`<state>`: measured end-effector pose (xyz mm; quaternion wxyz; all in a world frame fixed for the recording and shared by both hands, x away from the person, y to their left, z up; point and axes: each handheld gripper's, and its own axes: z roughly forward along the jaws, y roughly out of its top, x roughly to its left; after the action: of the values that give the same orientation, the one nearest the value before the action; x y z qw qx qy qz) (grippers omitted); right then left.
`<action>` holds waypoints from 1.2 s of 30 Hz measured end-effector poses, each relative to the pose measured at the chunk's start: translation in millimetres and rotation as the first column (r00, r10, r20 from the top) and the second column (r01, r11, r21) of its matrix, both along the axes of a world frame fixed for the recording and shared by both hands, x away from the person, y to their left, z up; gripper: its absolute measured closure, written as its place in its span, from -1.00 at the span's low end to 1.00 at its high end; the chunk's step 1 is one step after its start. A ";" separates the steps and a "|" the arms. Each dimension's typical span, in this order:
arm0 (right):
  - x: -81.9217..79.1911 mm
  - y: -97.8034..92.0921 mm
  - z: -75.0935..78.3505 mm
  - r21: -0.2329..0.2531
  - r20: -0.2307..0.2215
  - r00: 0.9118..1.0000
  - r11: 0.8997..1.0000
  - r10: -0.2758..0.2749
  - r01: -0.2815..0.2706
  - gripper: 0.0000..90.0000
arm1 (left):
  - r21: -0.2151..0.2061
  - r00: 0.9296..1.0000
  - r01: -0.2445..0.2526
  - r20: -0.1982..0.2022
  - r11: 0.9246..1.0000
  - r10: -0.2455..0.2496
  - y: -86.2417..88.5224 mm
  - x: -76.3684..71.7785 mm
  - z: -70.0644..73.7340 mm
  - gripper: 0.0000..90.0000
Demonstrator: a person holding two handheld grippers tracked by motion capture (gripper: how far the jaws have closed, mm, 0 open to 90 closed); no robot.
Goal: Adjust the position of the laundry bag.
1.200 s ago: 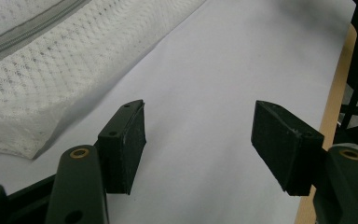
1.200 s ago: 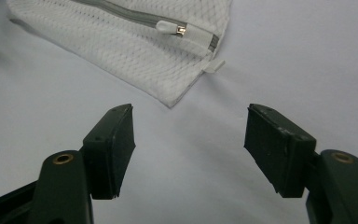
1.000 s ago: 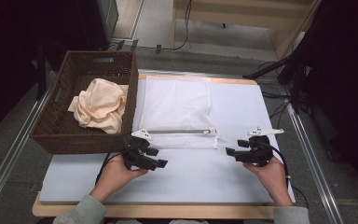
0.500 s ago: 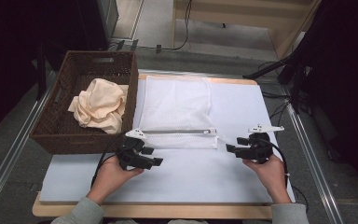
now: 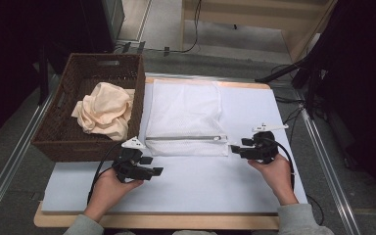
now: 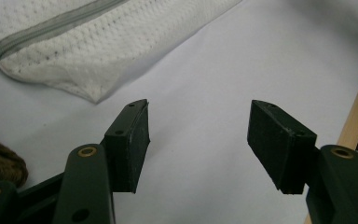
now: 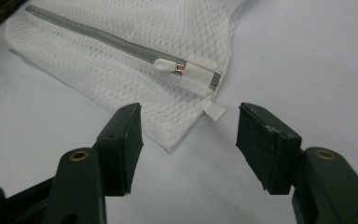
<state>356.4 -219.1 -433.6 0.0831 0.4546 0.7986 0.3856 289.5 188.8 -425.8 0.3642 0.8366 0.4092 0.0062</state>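
Right gripper (image 5: 236, 149) is held low over the white table top (image 5: 215, 186), jaws spread wide, nothing pinched. Mesh bag (image 5: 186, 117) lies flat on the table just ahead of it; the bag's near right corner is seen between the jaws in the right gripper view, w/ a small white tab (image 7: 214, 111) at that corner. Zip pull (image 7: 168, 65) sits a bit further along the grey zip (image 5: 183, 138), near the bag's right end. Gripper & bag are close but apart, no contact seen.

Left gripper (image 5: 155, 171) is held near the bag's front left corner, jaws also spread, empty. In the left gripper view the bag corner (image 6: 91, 95) lies ahead & left of the jaws, clear of them; bare table is seen between the pads.

Wicker basket (image 5: 54, 132) stands to the left of the bag, alongside it; a cream cloth (image 5: 105, 110) is bunched inside.
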 end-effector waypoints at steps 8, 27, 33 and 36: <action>16.2 10.0 1.4 -0.003 0.001 1.000 1.000 -0.007 0.007 0.00 | -0.003 0.999 -0.042 0.011 0.999 0.042 5.4 -4.6 -2.2 -0.12; 79.3 42.8 -14.0 -0.016 -0.014 1.000 1.000 -0.012 0.012 0.00 | -0.016 0.998 -0.065 0.007 0.998 0.065 6.9 -6.9 -4.1 -0.10; 92.8 54.7 -18.3 -0.038 -0.013 1.000 0.999 -0.015 0.014 0.01 | -0.028 0.997 -0.082 0.002 0.996 0.082 8.9 -6.9 -3.7 -0.11; 99.0 61.2 -22.8 -0.052 -0.021 1.000 0.998 -0.021 0.020 0.06 | -0.035 0.996 -0.086 0.011 0.996 0.087 10.0 -7.1 -2.9 -0.11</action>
<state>455.4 -157.9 -456.4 0.0904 0.4647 0.8043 0.3592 282.5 198.8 -428.7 0.3805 0.8116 0.4429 0.0203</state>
